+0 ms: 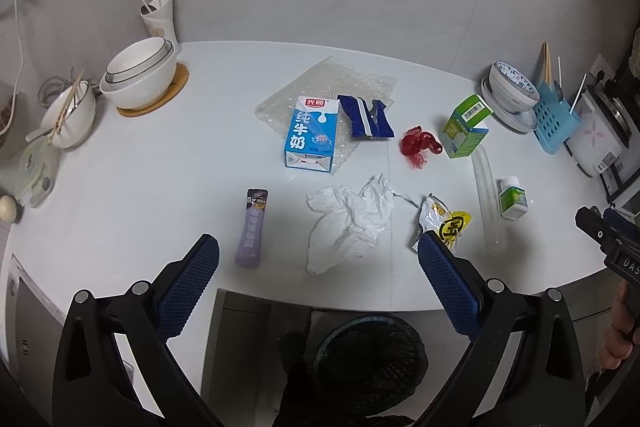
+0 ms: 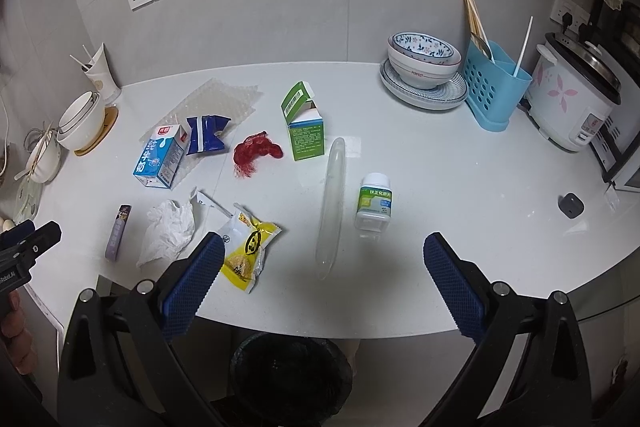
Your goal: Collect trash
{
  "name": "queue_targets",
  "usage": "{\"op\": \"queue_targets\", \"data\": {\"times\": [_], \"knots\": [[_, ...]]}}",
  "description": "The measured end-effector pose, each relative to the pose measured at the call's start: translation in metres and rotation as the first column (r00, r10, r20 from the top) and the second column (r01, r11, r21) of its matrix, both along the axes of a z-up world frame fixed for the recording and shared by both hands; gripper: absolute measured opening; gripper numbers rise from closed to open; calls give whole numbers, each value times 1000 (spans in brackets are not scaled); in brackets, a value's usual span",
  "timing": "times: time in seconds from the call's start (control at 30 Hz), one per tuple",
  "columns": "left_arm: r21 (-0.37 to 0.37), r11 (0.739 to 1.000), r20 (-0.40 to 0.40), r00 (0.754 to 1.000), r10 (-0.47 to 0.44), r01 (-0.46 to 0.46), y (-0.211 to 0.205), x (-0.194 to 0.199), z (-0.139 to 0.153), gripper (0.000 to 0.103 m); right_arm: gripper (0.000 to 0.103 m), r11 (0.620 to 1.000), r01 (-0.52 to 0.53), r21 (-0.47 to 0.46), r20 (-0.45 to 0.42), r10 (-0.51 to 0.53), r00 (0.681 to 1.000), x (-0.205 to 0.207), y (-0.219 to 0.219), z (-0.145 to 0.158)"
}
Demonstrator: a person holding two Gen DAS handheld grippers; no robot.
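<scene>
At the bottom centre of both wrist views, below the counter's front edge, sits the dark trash bin (image 2: 292,375), framed by the left gripper (image 1: 318,247) and right gripper (image 2: 324,247), each with jaws spread wide and empty. Just above, a crumpled tissue (image 1: 350,223) and yellow snack wrapper (image 2: 248,251) lie mid-frame on the white counter (image 2: 460,155). The purple sachet (image 1: 252,227) and clear plastic tube (image 2: 331,203) run lengthwise toward the wall, with the milk carton (image 1: 312,133) further up.

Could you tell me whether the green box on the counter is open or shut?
Open. The green box stands upright with its top flap lifted and tilted back, showing the white inside. What it holds cannot be seen.
</scene>
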State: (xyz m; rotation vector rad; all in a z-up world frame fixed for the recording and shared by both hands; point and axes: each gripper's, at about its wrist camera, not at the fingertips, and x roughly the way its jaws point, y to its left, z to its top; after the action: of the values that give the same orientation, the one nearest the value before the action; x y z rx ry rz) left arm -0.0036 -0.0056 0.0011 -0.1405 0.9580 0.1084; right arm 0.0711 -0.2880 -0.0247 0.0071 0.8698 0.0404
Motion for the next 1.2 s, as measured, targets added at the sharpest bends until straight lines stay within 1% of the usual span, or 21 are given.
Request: {"op": "queue_targets", "data": {"times": [1.2], "knots": [[-19,1000,-12,1000,1,-1,-1,-1,0,97,96,1000,2,0,-4,-2,1000,2,-2,0]]}}
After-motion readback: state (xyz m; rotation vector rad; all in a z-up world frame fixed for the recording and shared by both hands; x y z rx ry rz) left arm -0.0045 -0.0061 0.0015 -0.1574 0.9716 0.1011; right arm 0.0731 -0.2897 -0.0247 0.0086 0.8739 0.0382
